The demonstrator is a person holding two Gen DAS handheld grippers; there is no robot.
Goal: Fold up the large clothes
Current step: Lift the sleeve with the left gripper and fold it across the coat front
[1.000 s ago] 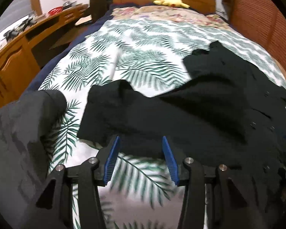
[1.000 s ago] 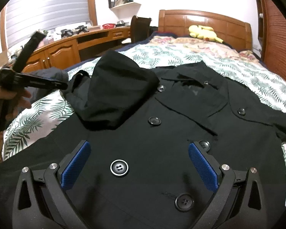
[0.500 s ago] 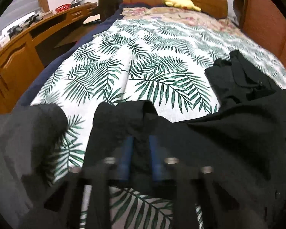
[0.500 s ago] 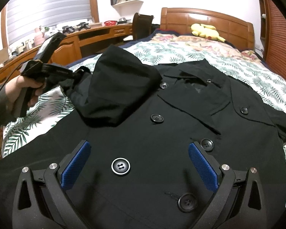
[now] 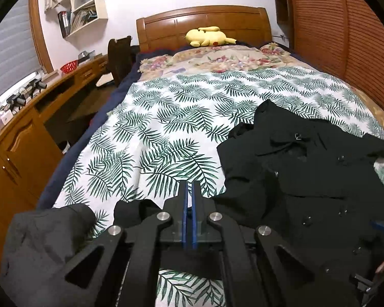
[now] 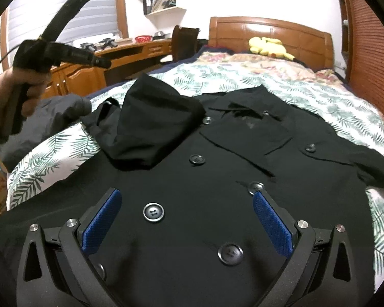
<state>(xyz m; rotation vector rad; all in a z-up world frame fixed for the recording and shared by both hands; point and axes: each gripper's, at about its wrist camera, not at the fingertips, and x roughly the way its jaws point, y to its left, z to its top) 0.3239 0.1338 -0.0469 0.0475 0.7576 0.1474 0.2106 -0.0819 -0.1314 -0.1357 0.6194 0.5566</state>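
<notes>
A black coat (image 6: 217,179) lies buttoned-side up across the palm-print bedspread (image 5: 166,117), filling the lower centre of the right wrist view. The left gripper (image 5: 190,192), upper left there, is clamped together with nothing visibly between its pads. The right gripper (image 6: 187,217) gapes empty above the coat.
</notes>
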